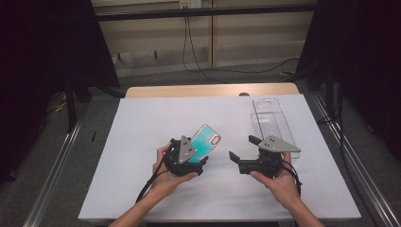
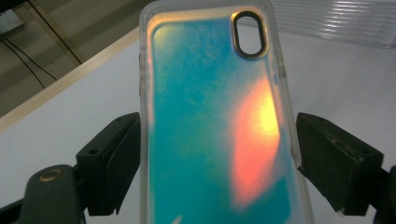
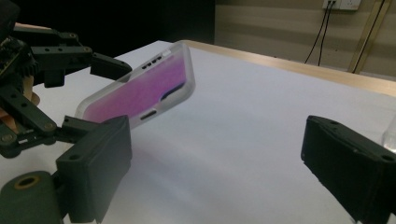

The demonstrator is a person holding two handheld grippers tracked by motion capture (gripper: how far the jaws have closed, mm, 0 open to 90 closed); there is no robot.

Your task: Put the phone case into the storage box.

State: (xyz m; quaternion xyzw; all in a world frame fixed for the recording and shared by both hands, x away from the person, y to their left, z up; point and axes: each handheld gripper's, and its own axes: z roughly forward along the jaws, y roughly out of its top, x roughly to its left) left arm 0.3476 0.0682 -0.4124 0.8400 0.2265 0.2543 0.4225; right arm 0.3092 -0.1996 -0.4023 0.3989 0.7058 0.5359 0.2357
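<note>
The left gripper is clamped, its hand palm-up. The right gripper stands wide, jaws pointing left.

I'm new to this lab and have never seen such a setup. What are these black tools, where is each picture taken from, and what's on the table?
A person holds a hand-worked, two-jaw gripper in each hand. The high view looks down from above the table; the other two come from cameras riding on each gripper.

The left gripper clamps a phone case by its long edges, lifted off the white table. It looks blue-orange in the left gripper view and pinkish in the right gripper view.

The right gripper is open, holding nothing. Behind it lies a clear plastic tray.
</note>
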